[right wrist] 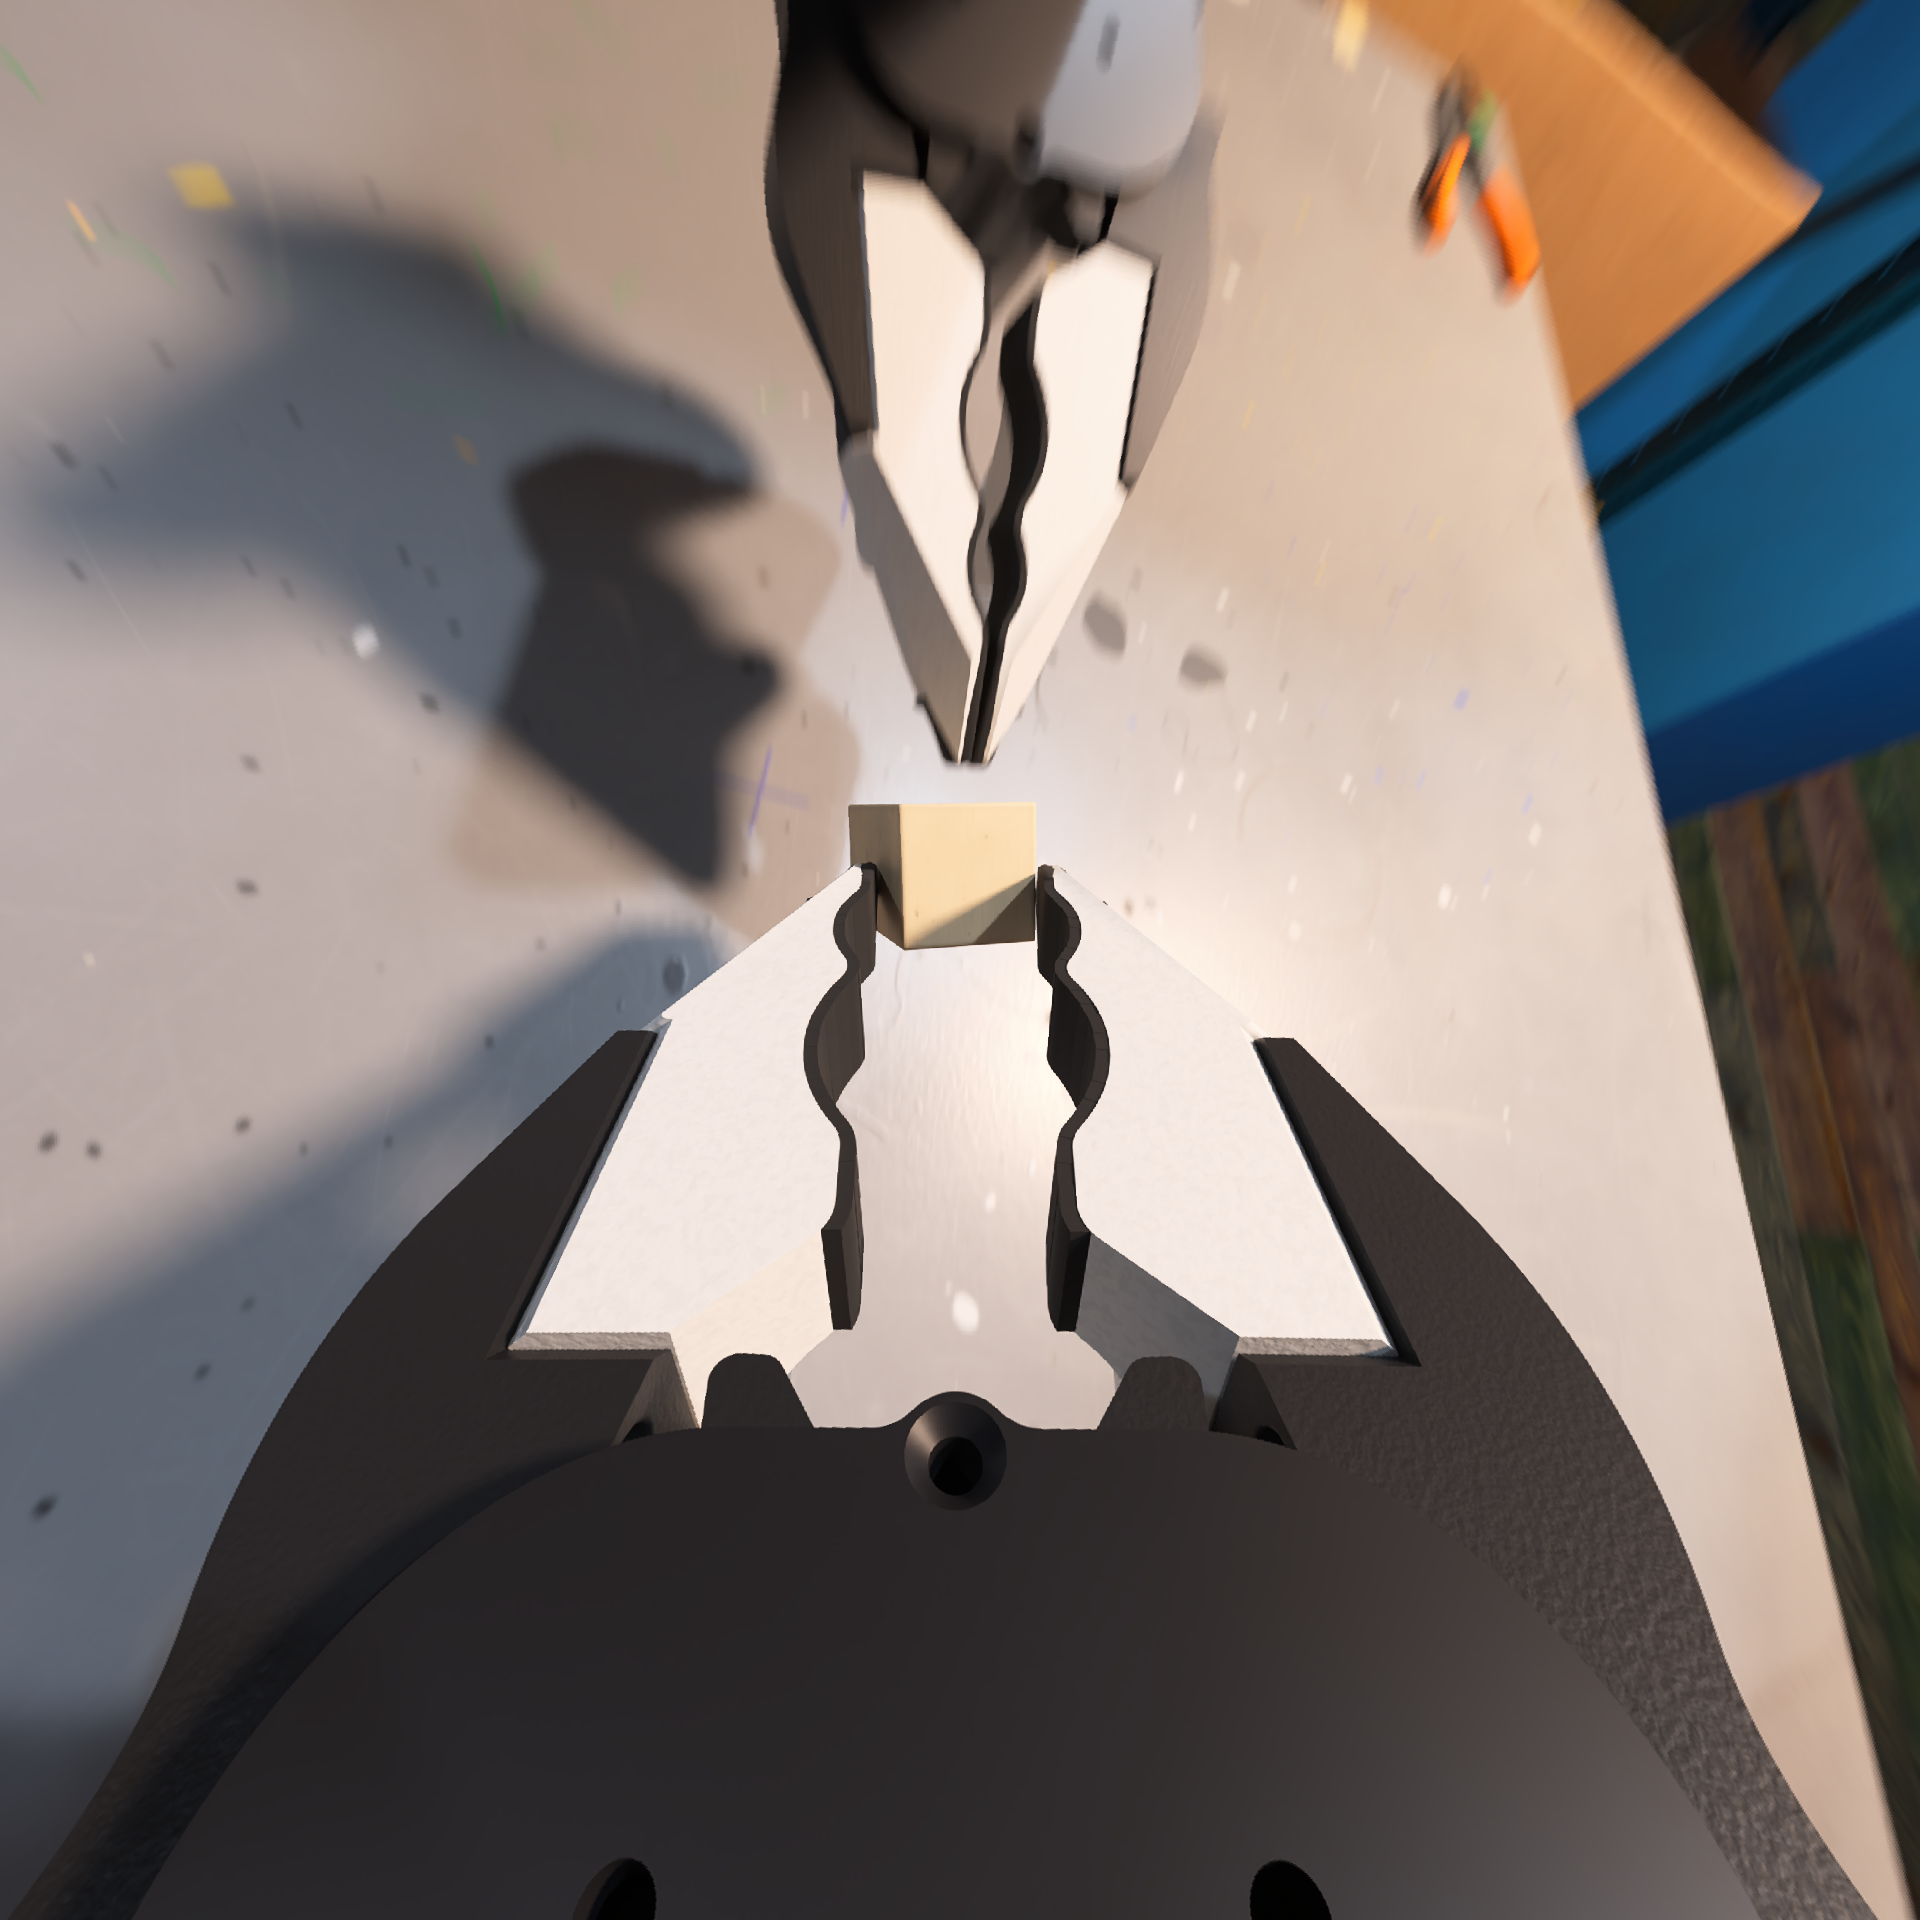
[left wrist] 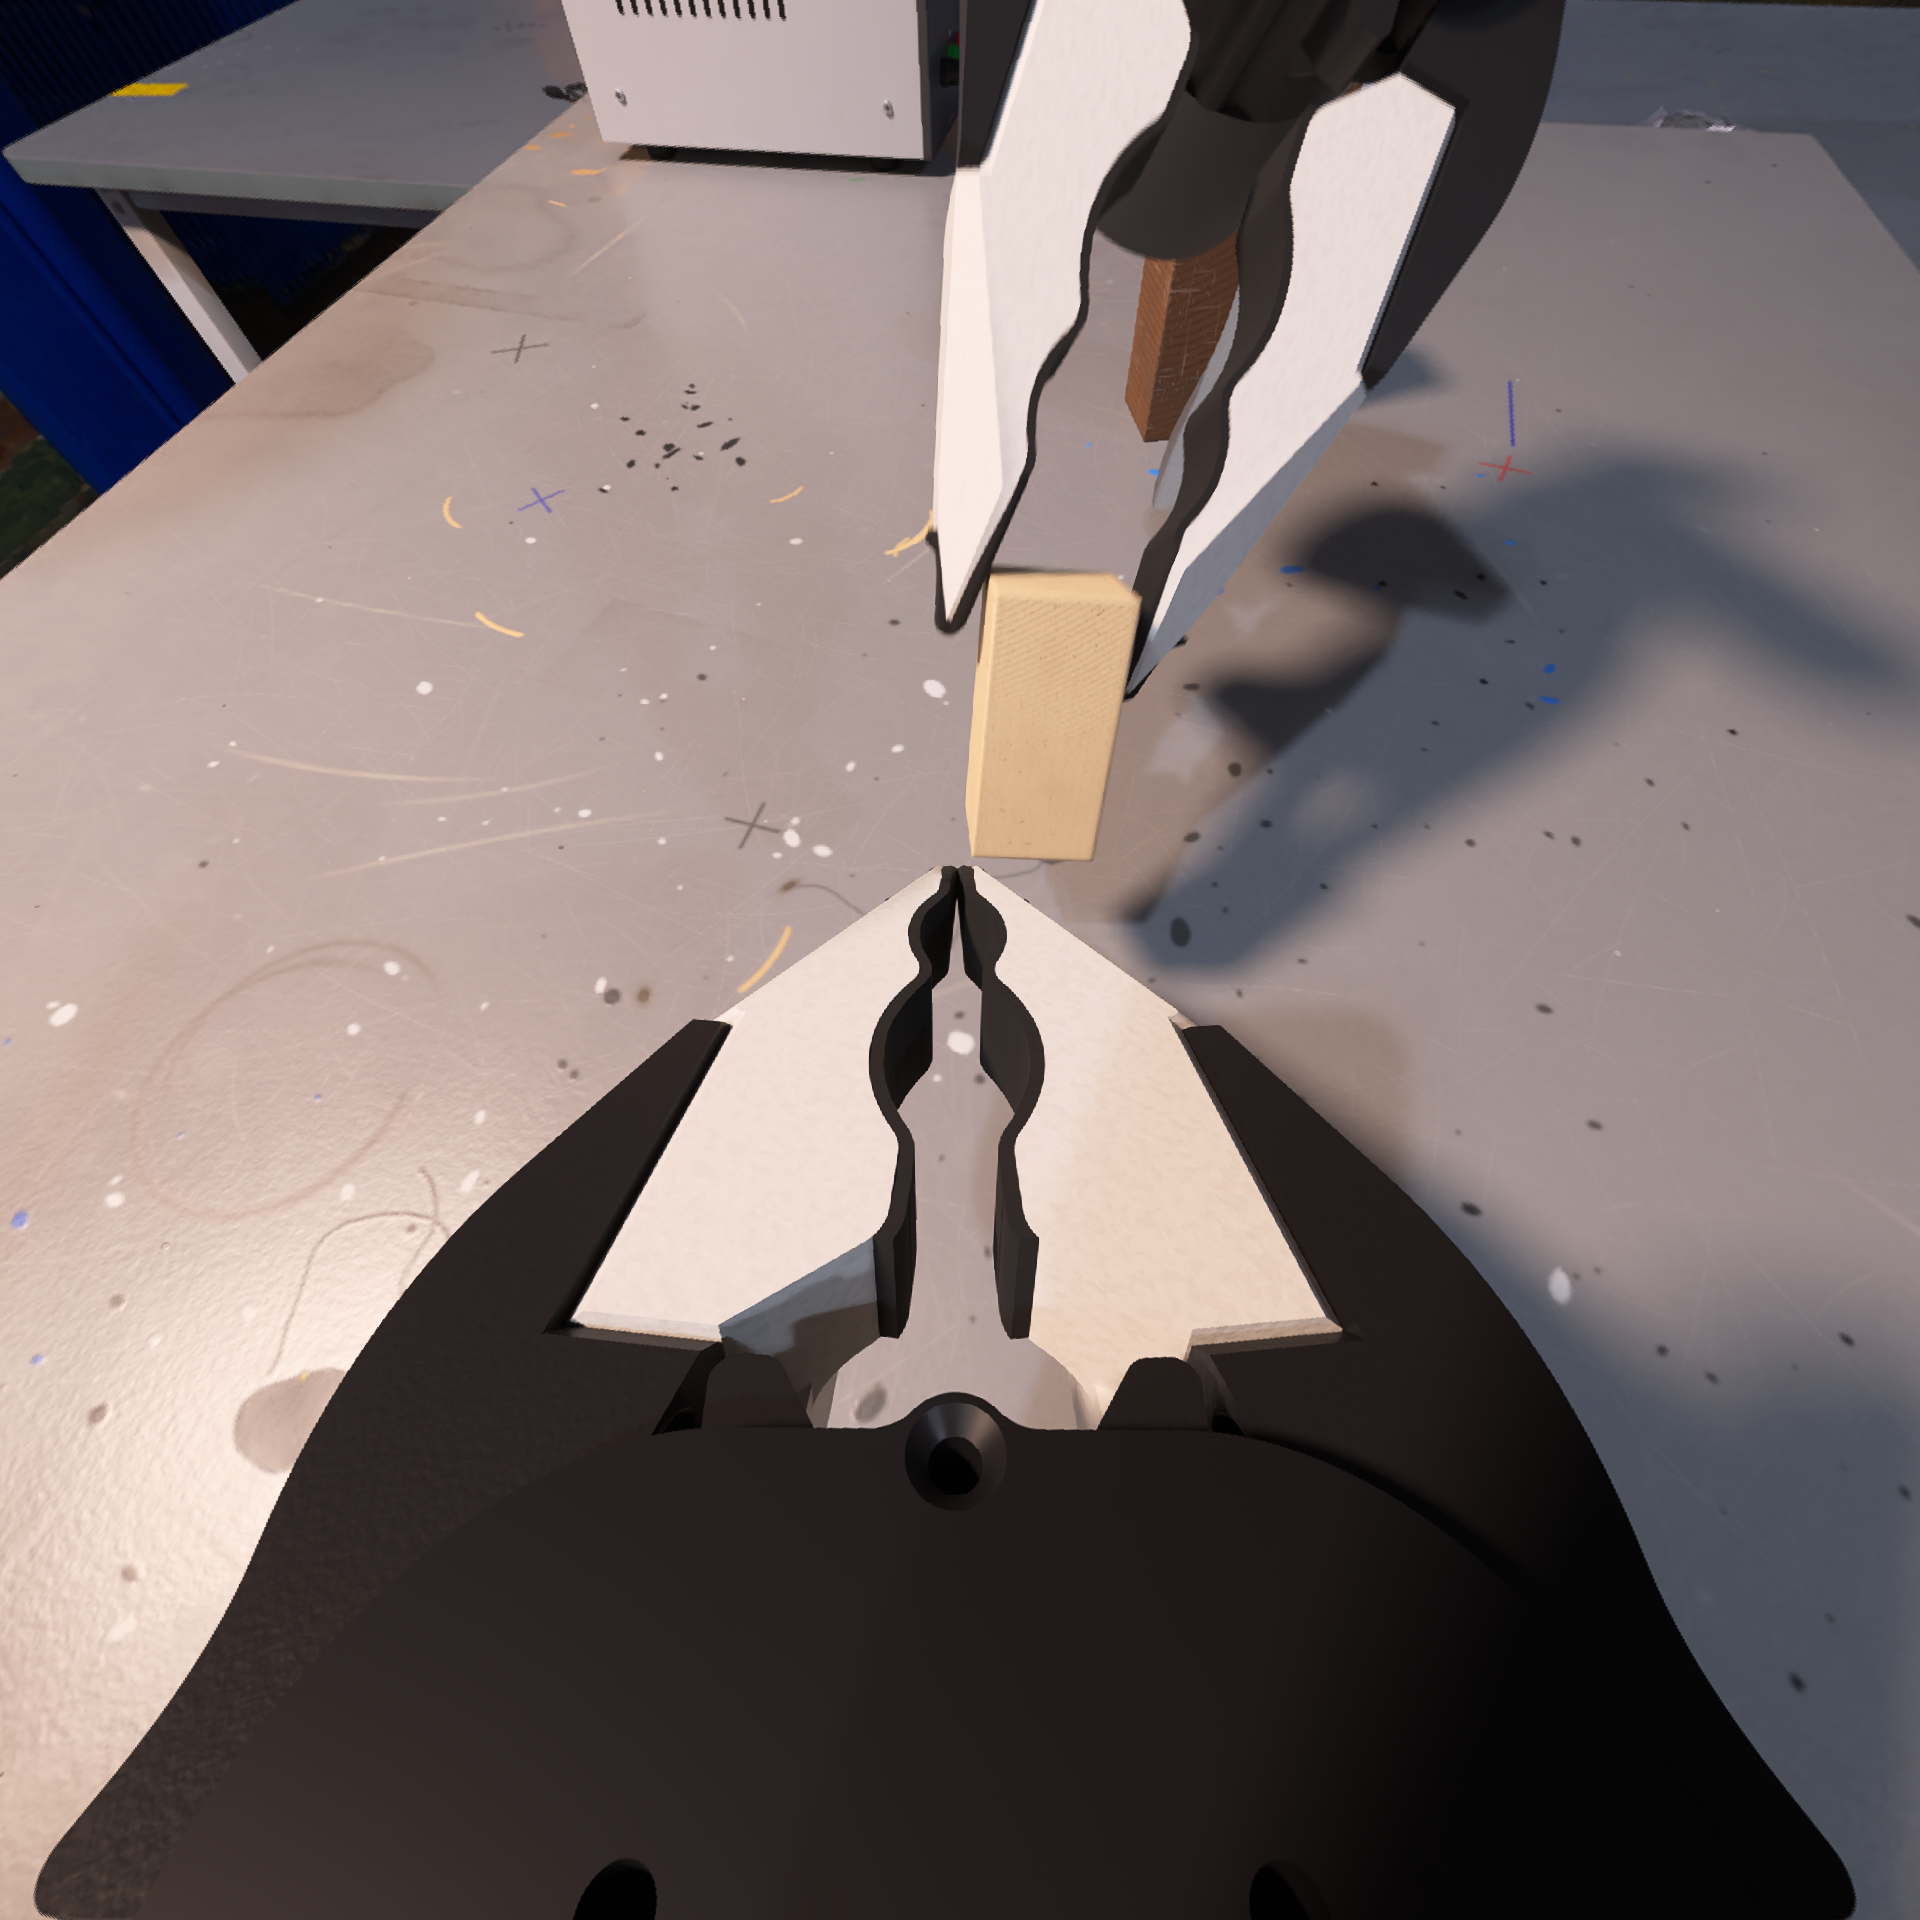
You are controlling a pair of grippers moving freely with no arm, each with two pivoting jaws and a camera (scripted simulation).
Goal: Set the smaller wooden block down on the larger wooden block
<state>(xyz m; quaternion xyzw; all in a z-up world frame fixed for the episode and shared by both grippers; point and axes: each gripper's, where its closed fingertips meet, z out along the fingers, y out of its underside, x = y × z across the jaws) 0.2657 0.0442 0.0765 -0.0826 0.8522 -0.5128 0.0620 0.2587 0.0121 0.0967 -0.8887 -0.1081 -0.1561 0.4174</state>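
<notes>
My right gripper point(right wrist: 954, 885) is shut on a pale wooden block point(right wrist: 961, 857), gripped at its upper end. In the left wrist view the right gripper point(left wrist: 1047, 644) comes down from above, and the pale block point(left wrist: 1039, 738) hangs from it, apparently clear of the table. A darker brown wooden block point(left wrist: 1179, 343) stands upright on the table behind that gripper, partly hidden by its fingers. My left gripper point(left wrist: 954, 881) is shut and empty, its tips just short of the pale block. It also shows in the right wrist view point(right wrist: 971, 753).
The paint-flecked grey table point(left wrist: 416, 727) spreads left and right. A white equipment case point(left wrist: 758, 73) stands at its far edge, with a second grey table point(left wrist: 260, 125) beyond. A cardboard box point(right wrist: 1621, 177), an orange-handled tool point(right wrist: 1475, 197) and a blue panel point(right wrist: 1766, 540) lie past the table's edge.
</notes>
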